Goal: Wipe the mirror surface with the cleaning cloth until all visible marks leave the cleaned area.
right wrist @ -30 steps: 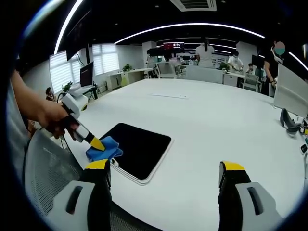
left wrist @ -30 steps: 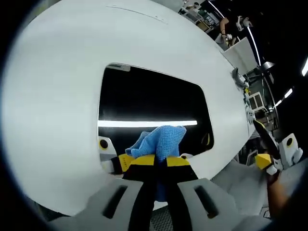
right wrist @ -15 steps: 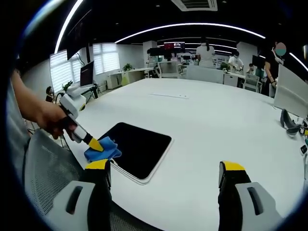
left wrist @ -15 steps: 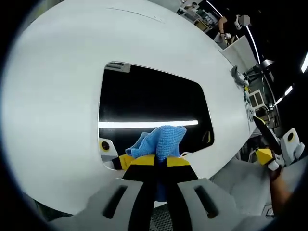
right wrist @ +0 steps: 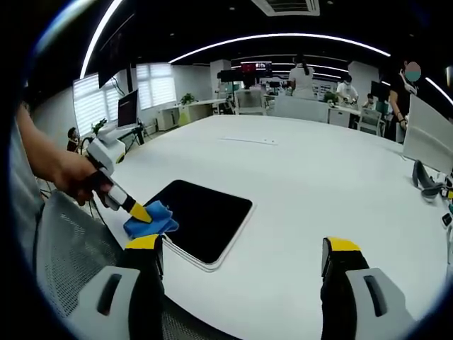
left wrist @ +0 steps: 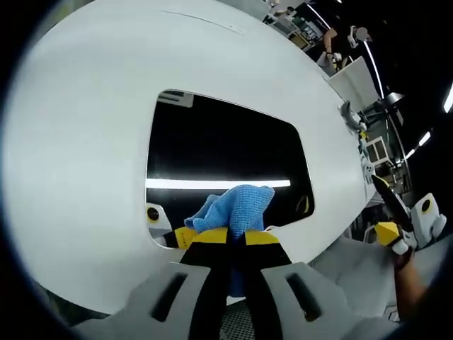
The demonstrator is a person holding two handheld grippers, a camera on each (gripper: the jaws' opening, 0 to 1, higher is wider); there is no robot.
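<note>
A dark rectangular mirror [left wrist: 226, 152] [right wrist: 205, 218] lies flat on the white table [left wrist: 85, 106] [right wrist: 304, 184], reflecting a bright ceiling light strip. My left gripper [left wrist: 228, 237] is shut on a blue cleaning cloth [left wrist: 237, 205], which rests on the mirror's near edge. In the right gripper view that same gripper [right wrist: 141, 211] comes in from the left, held by a hand [right wrist: 67, 173], with the blue cloth [right wrist: 152, 221] at the mirror's near-left corner. My right gripper [right wrist: 244, 258] stands open above the table edge, nothing between its jaws.
A grey mesh chair back [right wrist: 71, 255] sits below the table edge at left. A dark object [right wrist: 427, 177] lies at the table's far right. Desks, monitors and standing people [right wrist: 303, 78] fill the room beyond. My right gripper [left wrist: 396, 230] shows at the lower right of the left gripper view.
The cloth and left gripper have stayed almost still on the mirror's near edge; only slight camera shifts. The right gripper has not moved.
</note>
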